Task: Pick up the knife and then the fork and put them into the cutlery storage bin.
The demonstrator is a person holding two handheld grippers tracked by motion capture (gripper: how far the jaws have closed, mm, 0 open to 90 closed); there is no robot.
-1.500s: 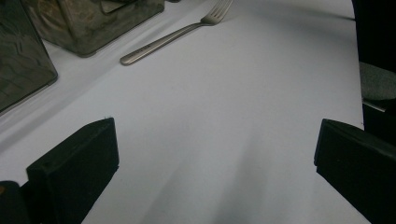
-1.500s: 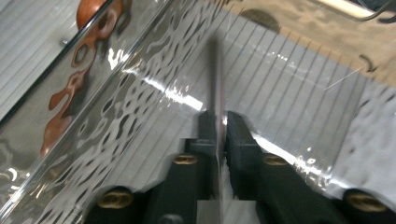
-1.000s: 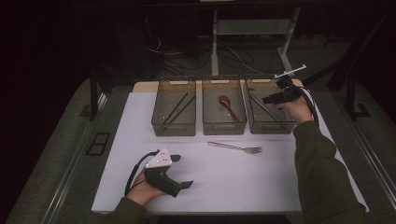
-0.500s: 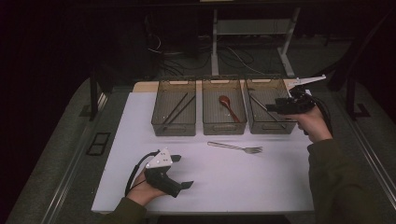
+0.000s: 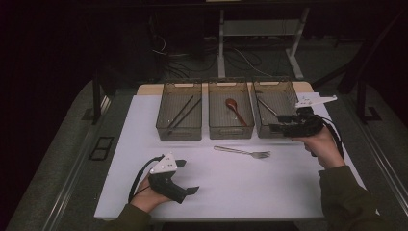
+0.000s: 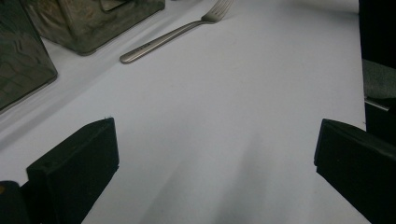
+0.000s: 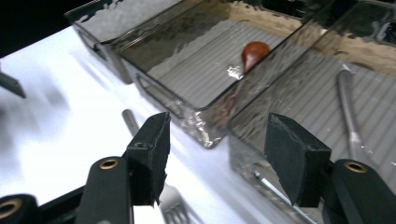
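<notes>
From the high view I am watching my right gripper hovering at the front corner of the right-hand bin, its jaws apart with nothing between them; they have just been opening wider. The fork is lying on the white table just in front of the middle bin, tines toward the right, clear of both grippers. My left gripper is resting low near the table's front edge, well apart from the fork. Through the left gripper view I am seeing its two black jaws standing wide open over bare tabletop, with the fork far ahead beside the bins. Through the right gripper view I am looking between parted, empty jaws at the fork below them, a red-brown spoon in the middle bin, and a metal utensil in the neighbouring bin.
</notes>
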